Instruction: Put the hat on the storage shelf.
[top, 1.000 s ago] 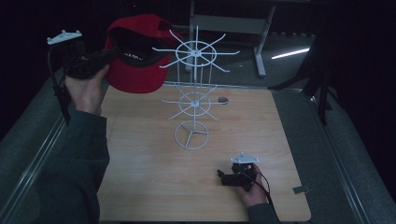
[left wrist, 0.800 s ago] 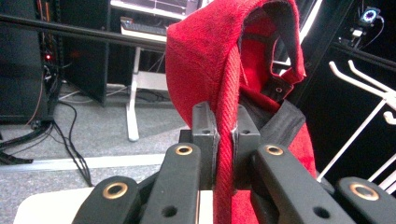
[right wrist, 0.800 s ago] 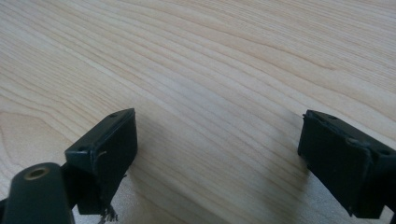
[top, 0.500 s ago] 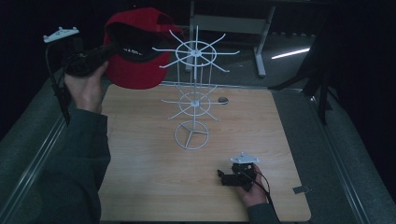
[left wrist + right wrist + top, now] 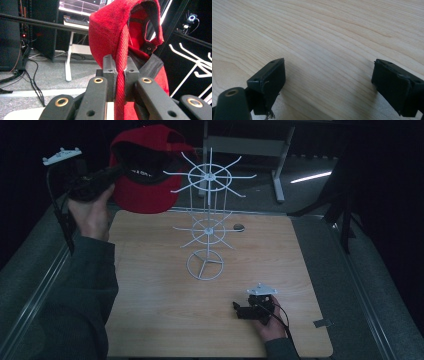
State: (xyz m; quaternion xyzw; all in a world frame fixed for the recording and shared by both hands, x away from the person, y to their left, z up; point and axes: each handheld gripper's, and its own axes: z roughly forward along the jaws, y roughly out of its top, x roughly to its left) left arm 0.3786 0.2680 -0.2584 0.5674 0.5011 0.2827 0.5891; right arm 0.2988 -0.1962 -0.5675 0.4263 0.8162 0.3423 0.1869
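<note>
Left tongs clenched on red cap, jaws pinching the cap's fabric edge between the two pads; in the left gripper view the red twill runs straight down through the narrow gap, pads tight on both sides. Cap hangs off the tongs with its opening facing the camera, dark inner lining and a back strap with a small buckle visible. In the high view the left tongs are held up high at the far left of the tabletop, left hand wrapped on the grip, grey plate on top, cable trailing down along the sleeve. Cap is in the air, above the tabletop's far left corner, just beside the top ring of the white wire rack; one or two of the rack's upper prongs overlap the cap's brim side in the picture, contact cannot be told.

Right tongs released, jaws wide apart, nothing between them, bare wood grain under them. In the high view the right tongs rest low at the near right of the tabletop, right hand on it, pointing left, well apart from the rack base.

Rack stands upright mid-tabletop: round wire foot, lower ring of prongs, upper ring of prongs. Small dark round thing lies on the tabletop behind the rack, to its right. Grey padded border around the tabletop.
</note>
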